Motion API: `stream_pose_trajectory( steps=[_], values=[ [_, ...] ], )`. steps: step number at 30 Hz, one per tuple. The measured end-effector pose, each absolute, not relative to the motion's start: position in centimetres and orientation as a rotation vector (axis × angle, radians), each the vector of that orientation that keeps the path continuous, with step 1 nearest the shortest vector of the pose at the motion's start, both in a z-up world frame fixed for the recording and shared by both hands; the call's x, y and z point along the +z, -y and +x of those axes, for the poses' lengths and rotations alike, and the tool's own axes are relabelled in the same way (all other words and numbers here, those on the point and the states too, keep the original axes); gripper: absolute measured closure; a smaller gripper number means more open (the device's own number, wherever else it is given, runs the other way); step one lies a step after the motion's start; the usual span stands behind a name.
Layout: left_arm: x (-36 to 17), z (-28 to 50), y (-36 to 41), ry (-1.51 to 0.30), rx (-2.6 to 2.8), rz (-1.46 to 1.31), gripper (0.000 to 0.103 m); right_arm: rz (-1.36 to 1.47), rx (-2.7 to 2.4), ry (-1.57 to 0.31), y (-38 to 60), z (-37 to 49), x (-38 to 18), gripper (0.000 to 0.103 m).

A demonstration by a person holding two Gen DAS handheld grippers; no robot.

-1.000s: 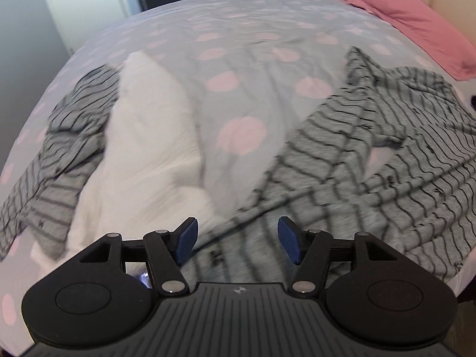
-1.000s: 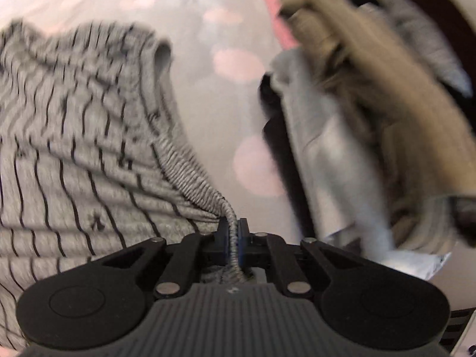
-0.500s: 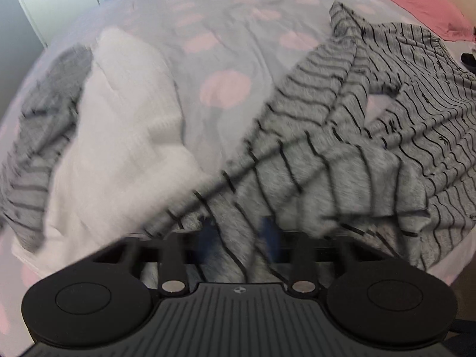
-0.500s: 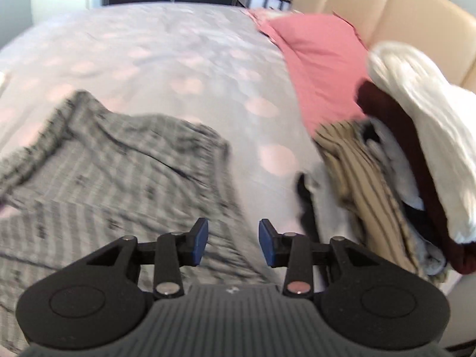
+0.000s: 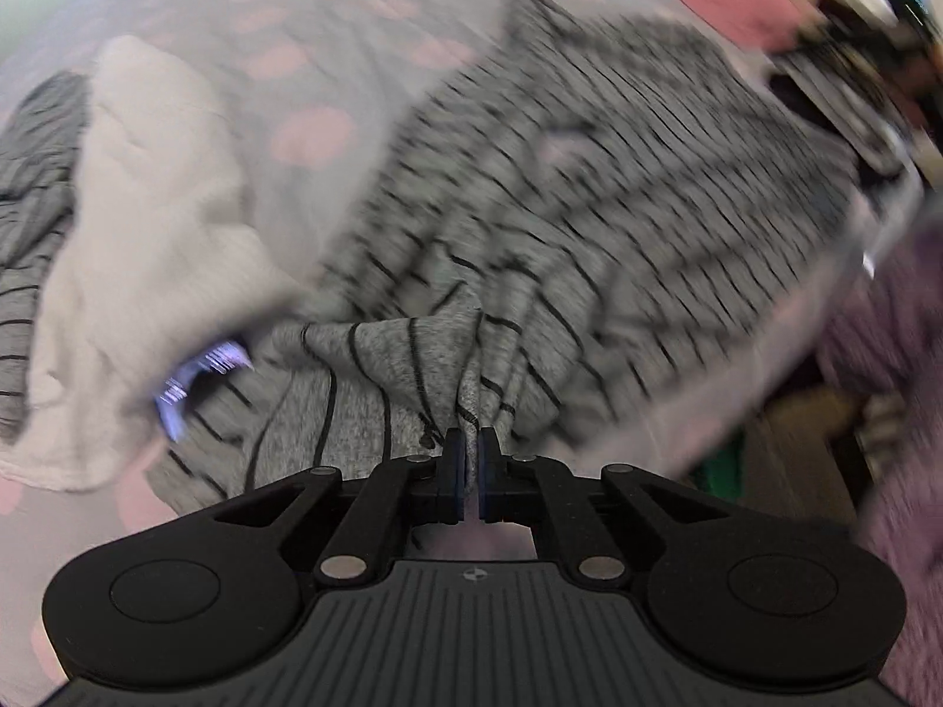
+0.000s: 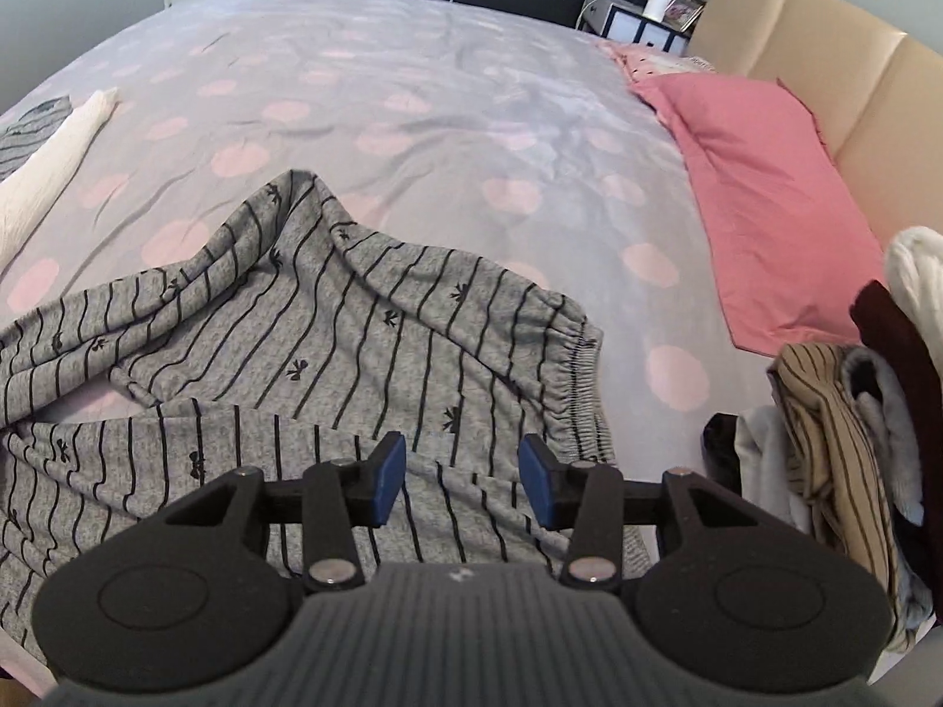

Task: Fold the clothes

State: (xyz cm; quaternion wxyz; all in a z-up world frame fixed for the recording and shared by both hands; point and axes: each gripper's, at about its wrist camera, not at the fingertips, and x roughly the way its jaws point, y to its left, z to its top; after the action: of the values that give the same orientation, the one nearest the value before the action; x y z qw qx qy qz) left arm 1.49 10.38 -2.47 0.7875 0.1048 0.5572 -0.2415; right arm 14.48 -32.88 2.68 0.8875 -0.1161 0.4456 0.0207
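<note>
A grey garment with thin black stripes and small bows [image 6: 306, 353] lies rumpled on the dotted bed cover [image 6: 412, 76], its elastic waistband [image 6: 580, 365] toward the right. In the blurred left wrist view, my left gripper [image 5: 470, 462] is shut on a bunched fold of this striped garment [image 5: 619, 194], and the cloth rises in a peak from its pads. My right gripper [image 6: 462, 486] hovers above the garment just left of the waistband. Its jaws are opening and nothing is held between them.
A white garment [image 5: 147, 206] and another grey striped piece [image 5: 29, 177] lie to the left. To the right are a pink pillow [image 6: 766, 194], a beige headboard [image 6: 837, 88] and a heap of mixed clothes [image 6: 854, 424] at the bed's edge.
My left gripper came down and shut on a fold of the striped garment. My right gripper let go of the waistband, opened and rose away from it.
</note>
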Motion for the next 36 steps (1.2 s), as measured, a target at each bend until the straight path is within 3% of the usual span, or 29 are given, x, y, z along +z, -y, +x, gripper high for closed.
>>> stream_pose_trajectory(
  steps=[7,9,11,13,17,22,24,26,28,29,36],
  values=[
    [-3.5,0.3,-8.8,-1.258,-0.576,0.263,0.101,-0.238,0.082,-0.937,31.5,16.1,3.2,0.054],
    [-2.6,0.9,-9.8,-1.241,-0.56,0.2,0.096,-0.249,0.105,-0.94,30.8,16.4,3.4,0.052],
    [-1.2,1.5,-10.9,-1.214,-0.549,0.138,0.072,-0.268,0.127,-0.939,30.3,16.6,3.7,0.049],
    [0.5,2.3,-11.9,-1.152,-0.526,0.111,0.058,-0.291,0.136,-0.943,30.1,17.0,3.8,0.046],
    [0.9,5.3,-13.0,-1.104,-0.376,0.173,0.058,-0.324,0.136,-0.967,30.4,18.2,3.4,0.044],
    [-3.8,8.3,-12.3,-1.193,-0.32,0.298,0.058,-0.322,0.109,-0.973,32.5,19.9,2.4,0.043],
    [-5.1,9.0,-12.7,-1.217,-0.281,0.308,0.062,-0.306,0.084,-0.954,34.2,20.6,2.0,0.043],
    [-5.8,9.9,-13.6,-1.25,-0.249,0.279,0.084,-0.274,0.041,-0.93,36.4,21.4,1.6,0.043],
    [-5.6,10.6,-14.5,-1.259,-0.231,0.235,0.09,-0.21,-0.018,-0.906,39.1,22.4,1.5,0.044],
    [-5.5,10.9,-14.9,-1.263,-0.222,0.213,0.097,-0.169,-0.048,-0.895,40.5,23.0,1.4,0.046],
    [-5.6,12.2,-15.4,-1.298,-0.205,0.162,0.102,0.015,-0.035,-0.917,46.0,27.6,-1.7,0.046]
  ],
)
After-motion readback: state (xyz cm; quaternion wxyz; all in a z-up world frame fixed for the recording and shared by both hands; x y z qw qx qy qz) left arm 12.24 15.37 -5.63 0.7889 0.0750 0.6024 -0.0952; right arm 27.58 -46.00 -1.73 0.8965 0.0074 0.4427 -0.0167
